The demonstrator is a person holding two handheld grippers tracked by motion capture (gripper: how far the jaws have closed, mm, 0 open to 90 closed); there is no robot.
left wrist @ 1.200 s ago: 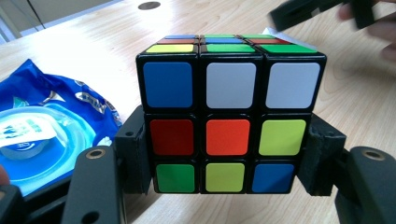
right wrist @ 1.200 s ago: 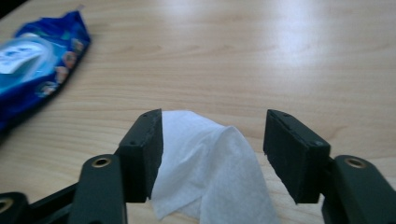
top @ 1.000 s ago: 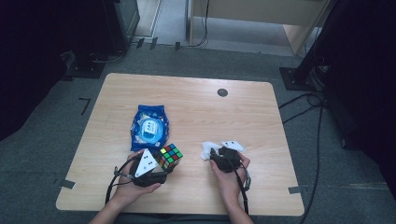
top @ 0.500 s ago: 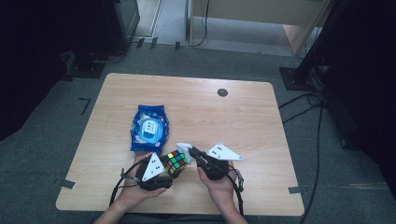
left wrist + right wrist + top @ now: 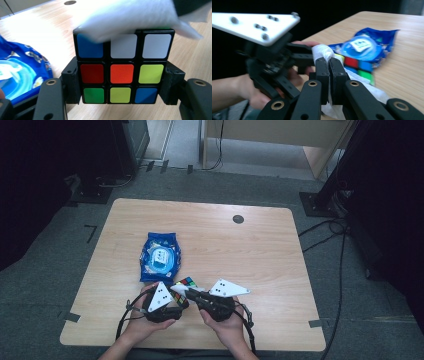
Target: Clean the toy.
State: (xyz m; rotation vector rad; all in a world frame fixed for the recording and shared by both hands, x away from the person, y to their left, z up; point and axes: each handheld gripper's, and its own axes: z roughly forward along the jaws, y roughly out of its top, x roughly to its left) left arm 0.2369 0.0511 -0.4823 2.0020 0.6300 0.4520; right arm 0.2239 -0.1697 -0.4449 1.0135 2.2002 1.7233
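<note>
the puzzle cube (image 5: 123, 66) is the landmark here. it sits clamped between the fingers (image 5: 71, 83) of the left gripper (image 5: 162, 302), one black pad on each side of its lower two rows, held just above the wooden worktop (image 5: 260, 245) near the person's edge. the face toward the left gripper view reads blue, white, white along the top, red, orange, yellow-green in the middle, green, yellow-green, blue at the bottom.

a white cloth (image 5: 132, 17) lies across the cube's top edge and covers part of the top row. the right gripper (image 5: 329, 72) has its fingers (image 5: 322, 75) pressed together on that cloth, which bunches out above and below them; their closing has only just finished. in the high view the right gripper (image 5: 217, 302) is just beside the cube, on the side away from the left gripper.

a blue wipes packet (image 5: 159, 256) lies flat on the worktop just beyond the cube, close to it. a small dark round disc (image 5: 238, 219) sits in the worktop well beyond the cube, toward the far edge.
</note>
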